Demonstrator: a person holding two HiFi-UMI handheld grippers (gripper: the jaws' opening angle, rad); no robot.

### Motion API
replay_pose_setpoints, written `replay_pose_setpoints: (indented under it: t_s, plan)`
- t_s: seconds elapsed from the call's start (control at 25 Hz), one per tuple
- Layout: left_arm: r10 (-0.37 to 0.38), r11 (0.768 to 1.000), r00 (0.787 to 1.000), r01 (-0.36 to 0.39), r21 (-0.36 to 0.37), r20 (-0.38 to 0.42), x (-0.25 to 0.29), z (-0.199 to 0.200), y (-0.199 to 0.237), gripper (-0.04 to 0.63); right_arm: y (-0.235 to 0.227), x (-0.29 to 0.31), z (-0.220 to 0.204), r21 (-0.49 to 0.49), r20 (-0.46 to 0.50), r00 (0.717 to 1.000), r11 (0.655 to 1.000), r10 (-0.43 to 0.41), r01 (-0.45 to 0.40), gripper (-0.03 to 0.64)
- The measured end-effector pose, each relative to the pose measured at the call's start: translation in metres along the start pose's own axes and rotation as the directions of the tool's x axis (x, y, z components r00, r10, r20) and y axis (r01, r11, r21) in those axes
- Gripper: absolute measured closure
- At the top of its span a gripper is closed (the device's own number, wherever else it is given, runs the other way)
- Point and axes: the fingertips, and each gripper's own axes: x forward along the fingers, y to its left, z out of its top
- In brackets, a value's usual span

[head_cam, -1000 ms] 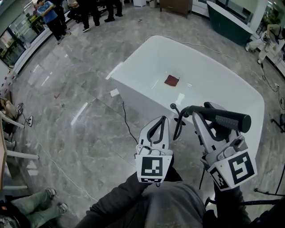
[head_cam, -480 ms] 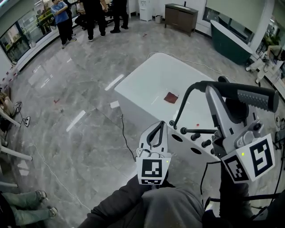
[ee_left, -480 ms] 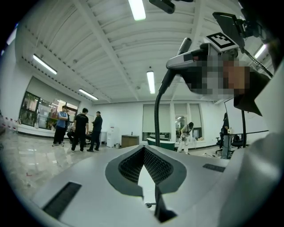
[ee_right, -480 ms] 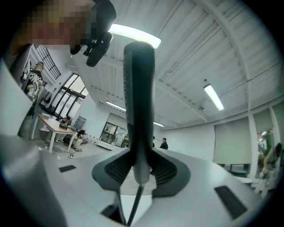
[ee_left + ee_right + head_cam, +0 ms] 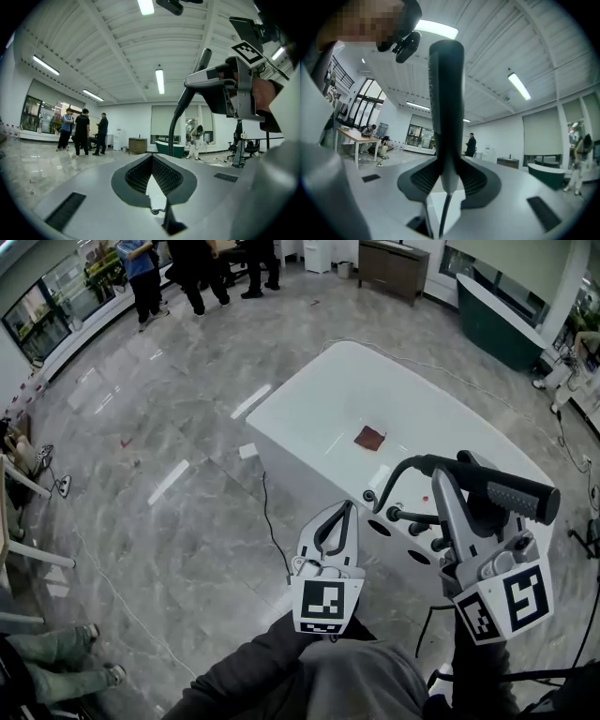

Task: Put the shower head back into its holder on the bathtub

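Observation:
The black shower head (image 5: 497, 491) lies crosswise in my right gripper (image 5: 452, 476), which is shut on its handle. Its black hose (image 5: 394, 479) arcs down to the near rim of the white bathtub (image 5: 309, 399), where several black knobs (image 5: 433, 542) and dark holes sit. In the right gripper view the handle (image 5: 446, 108) stands upright between the pads. My left gripper (image 5: 343, 509) hovers left of the hose, shut and empty, short of the tub's rim. The left gripper view shows the shower head (image 5: 206, 79) and right gripper (image 5: 239, 89) at upper right.
A red-brown patch (image 5: 369, 437) lies in the tub's bottom. A black cable (image 5: 267, 512) runs over the grey marble floor beside the tub. Several people (image 5: 197, 263) stand far back left. A dark green tub (image 5: 497, 310) is at the upper right, seated legs (image 5: 66, 667) at lower left.
The right gripper with the shower head rose high toward the camera, then dropped back lower over the tub's near rim. The left gripper has hardly shifted.

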Motion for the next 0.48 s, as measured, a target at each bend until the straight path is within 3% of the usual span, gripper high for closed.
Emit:
replay_pose_setpoints:
  t_s: [0.48]
  plan:
    - [0.014,1.000,0.998,-0.014,-0.002,-0.060,0.033,-0.023,-0.019,0.592,-0.033,0.010,-0.048,0.045,-0.062,0.998,0.999,0.026,-0.023,0.477]
